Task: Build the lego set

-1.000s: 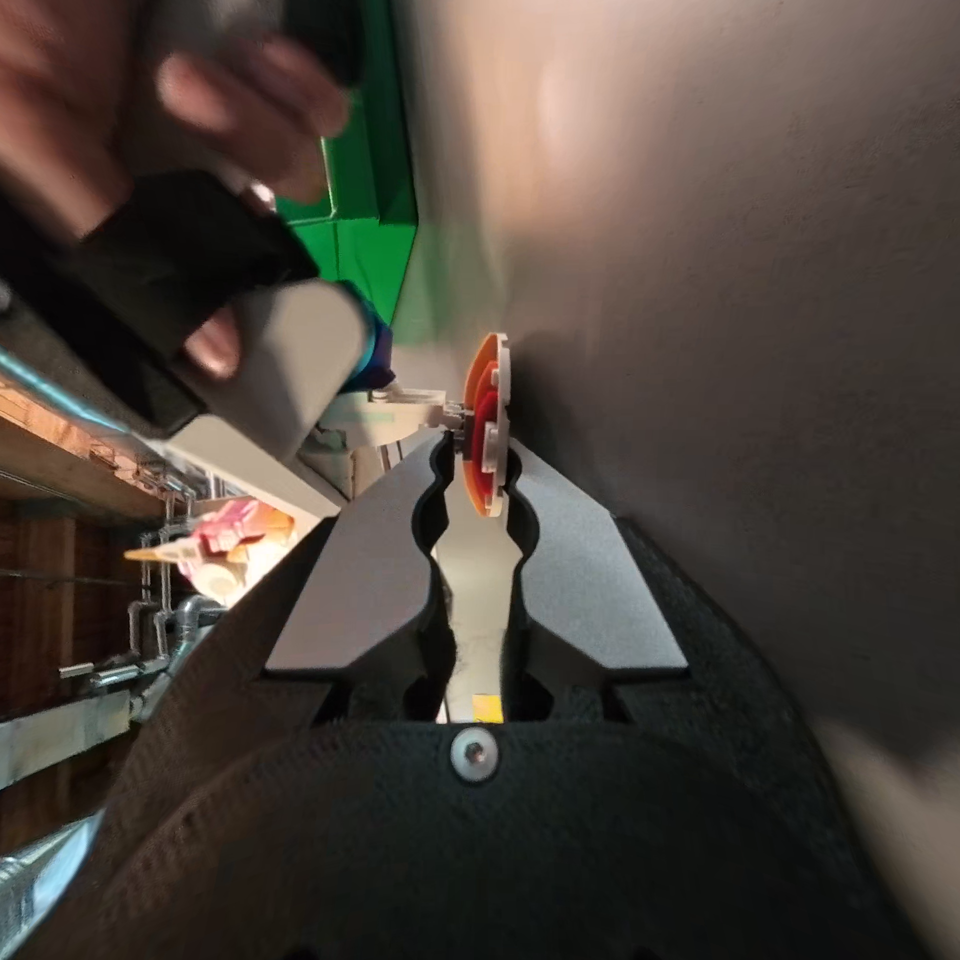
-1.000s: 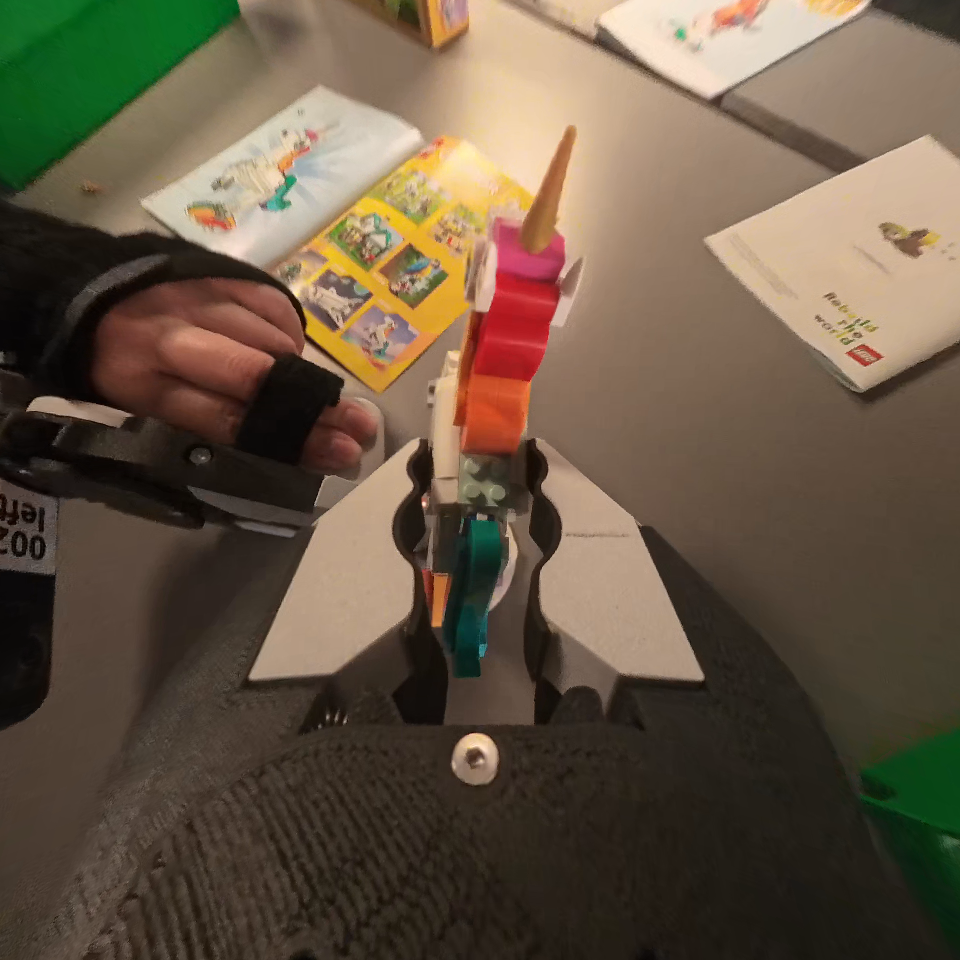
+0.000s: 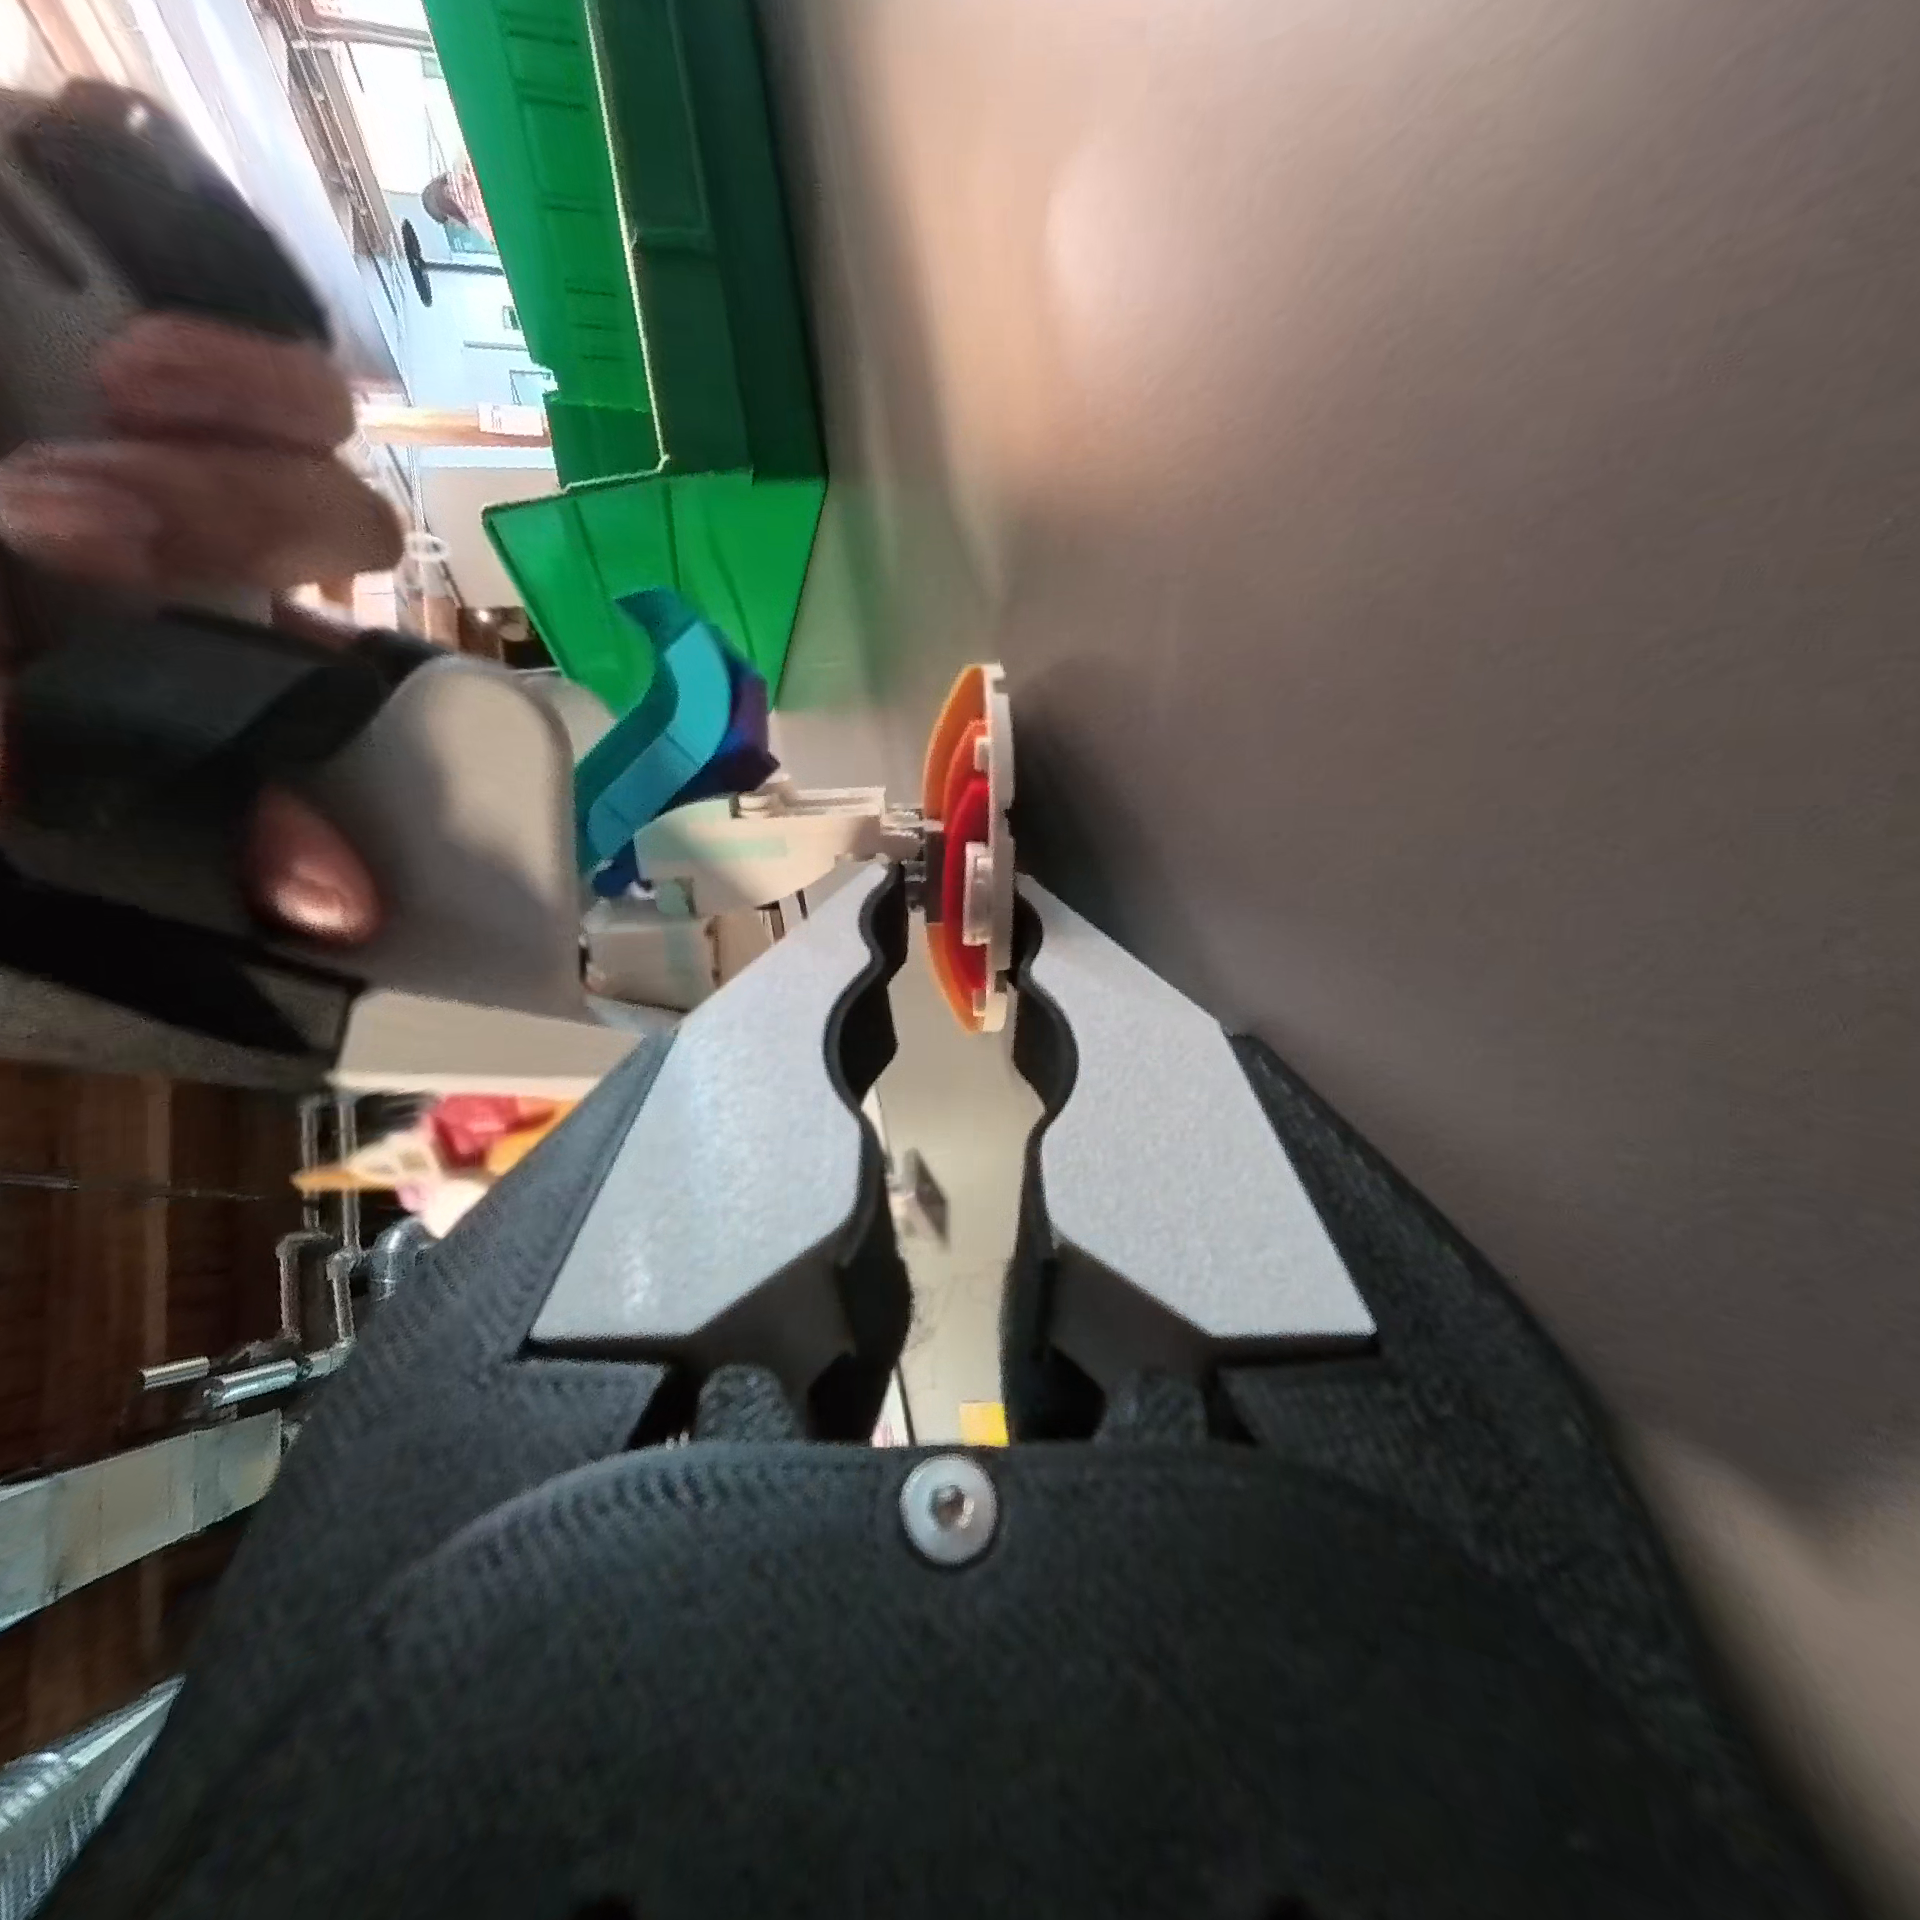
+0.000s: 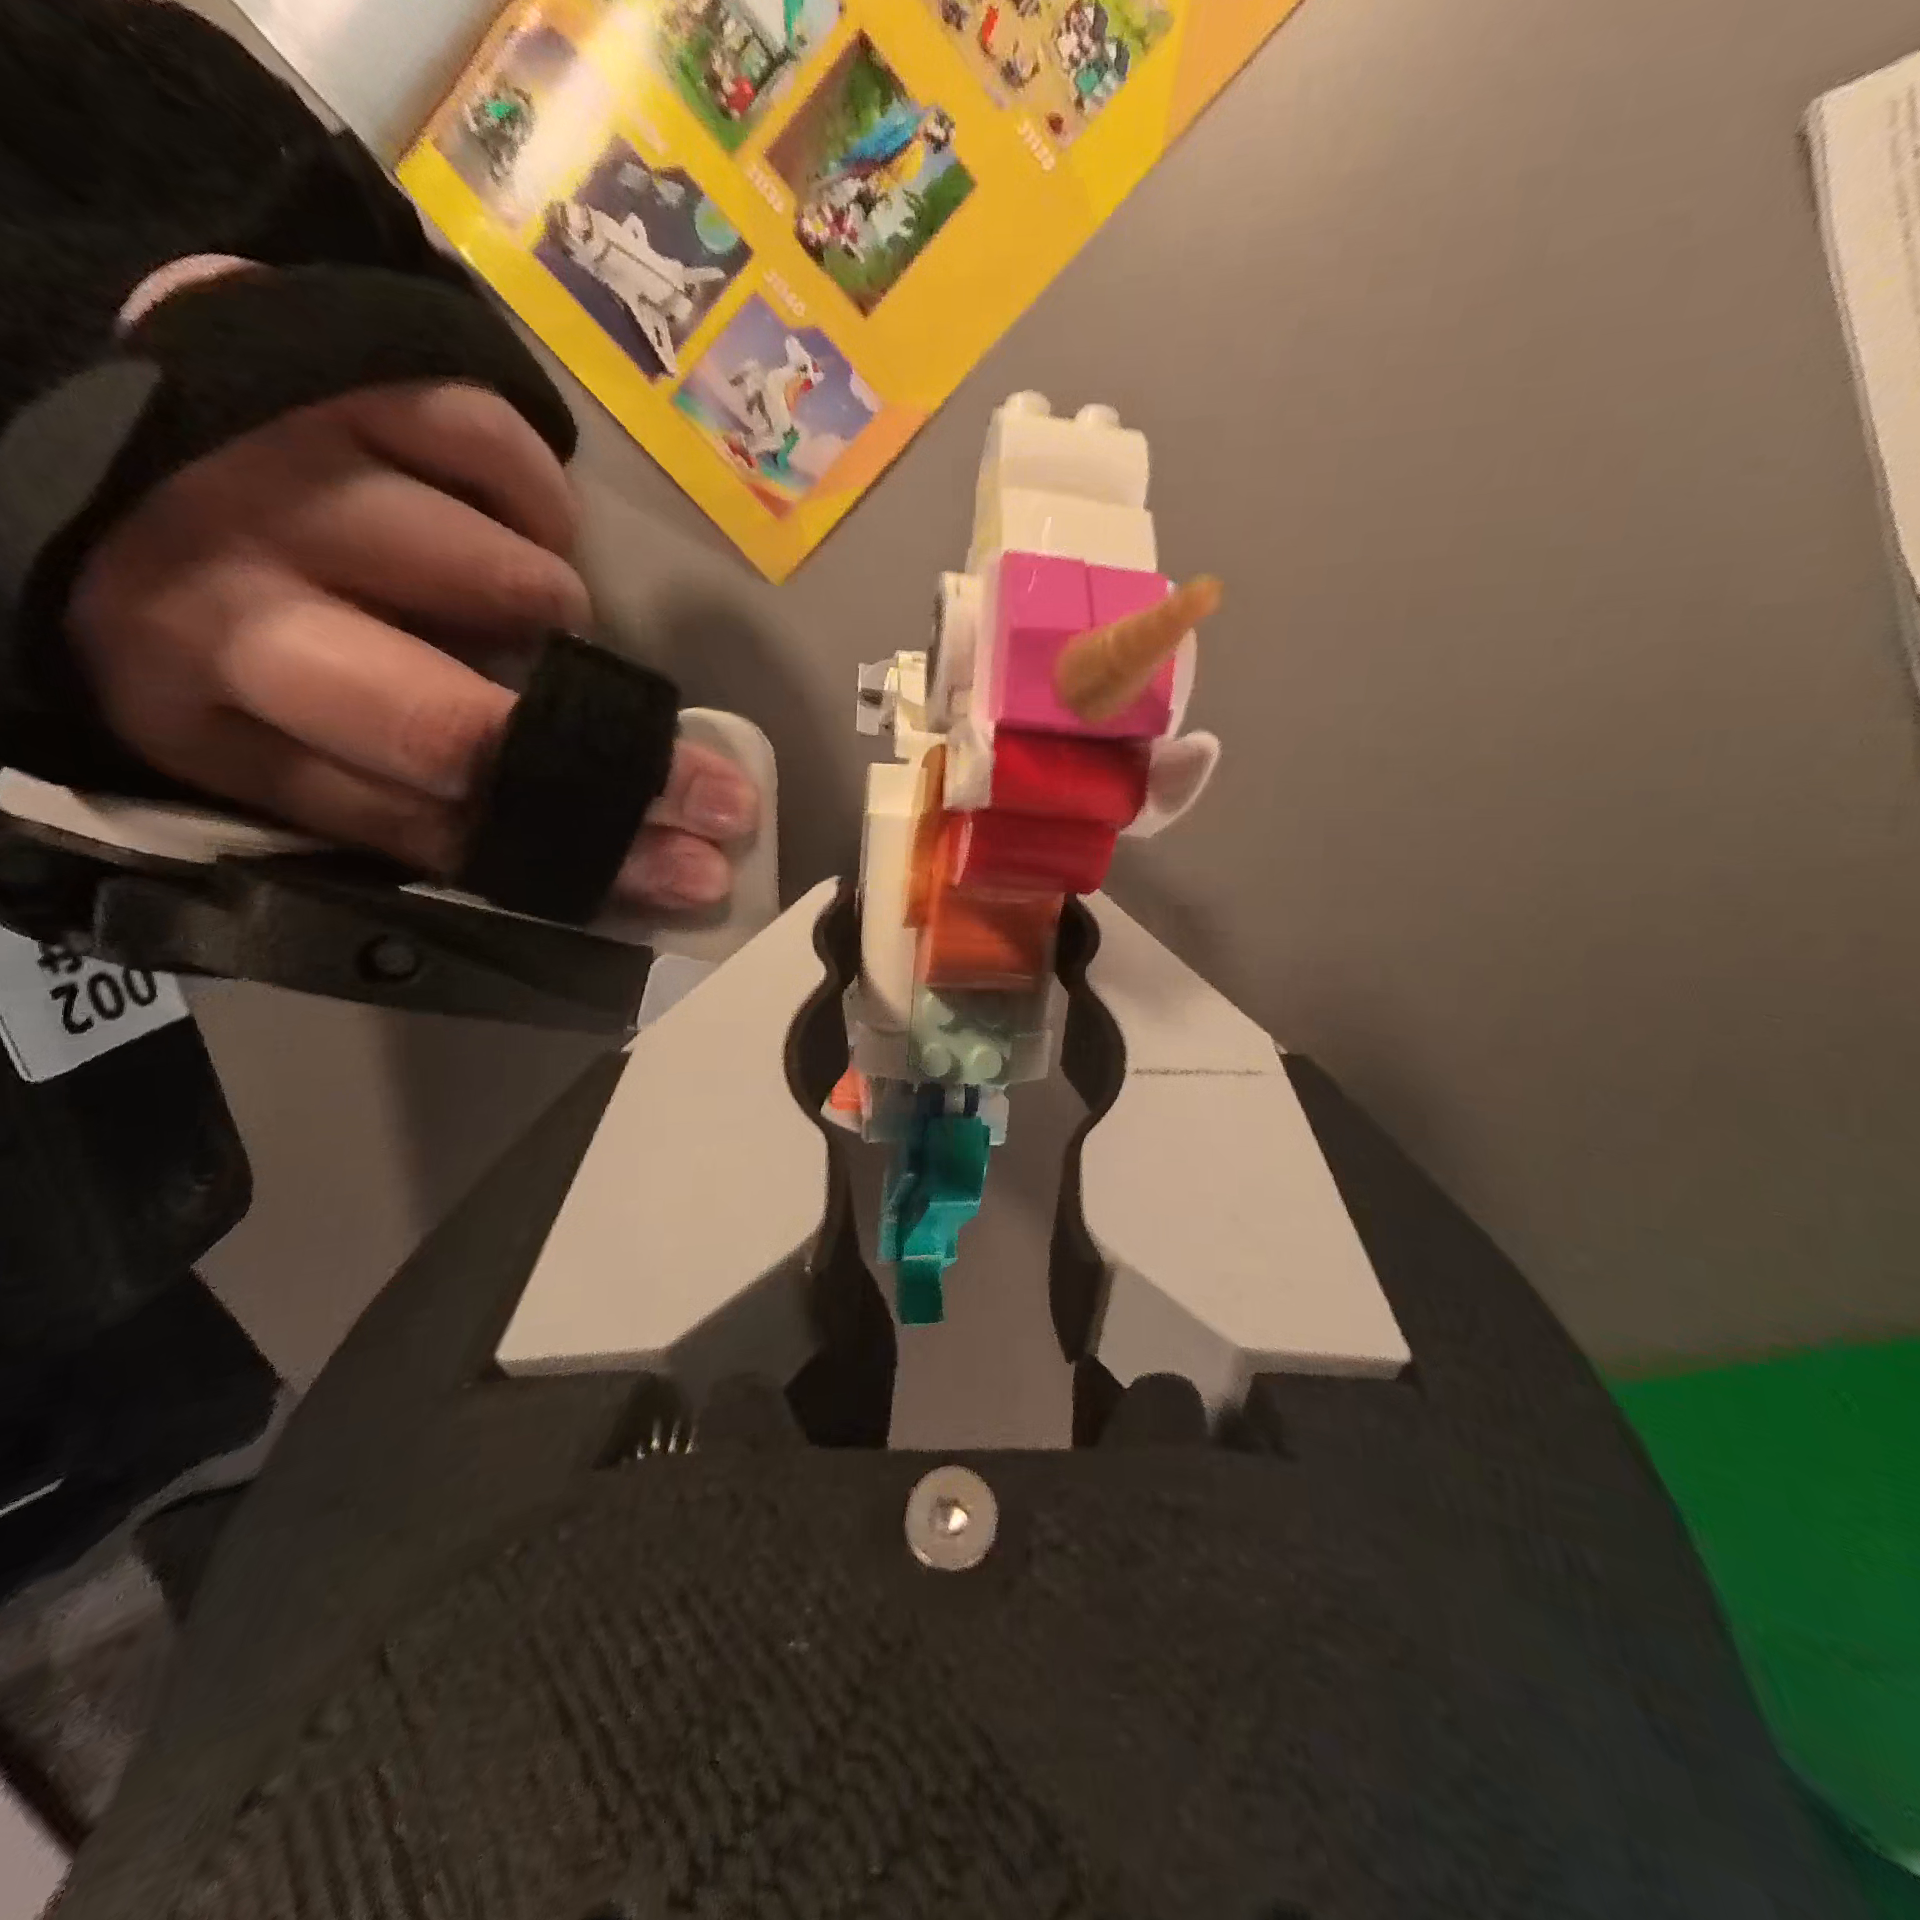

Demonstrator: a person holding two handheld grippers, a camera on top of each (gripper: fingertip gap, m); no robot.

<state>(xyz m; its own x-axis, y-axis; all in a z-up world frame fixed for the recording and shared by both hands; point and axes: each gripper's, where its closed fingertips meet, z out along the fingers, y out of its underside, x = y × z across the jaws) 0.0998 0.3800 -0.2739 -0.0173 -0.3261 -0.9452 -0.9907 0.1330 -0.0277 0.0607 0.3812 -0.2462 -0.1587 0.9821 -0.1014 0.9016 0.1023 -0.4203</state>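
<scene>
Grey right tool [image 4: 951,997] grips the lego unicorn [image 4: 1029,769].

In the left wrist view the person's hand [image 3: 197,499] at the upper left is smeared by blur, and the green bin [image 3: 665,343] runs off the top edge. In the right wrist view the fingers [image 4: 727,1122] cover the unicorn model's [image 4: 1039,769] lower body, the yellow leaflet [image 4: 831,208] is cut by the top edge, and the white booklet [image 4: 1870,312] by the right edge.

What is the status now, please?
Left claw shut on rainbow disc. Right claw shut on unicorn. Disc against table. Nothing in the way.
</scene>
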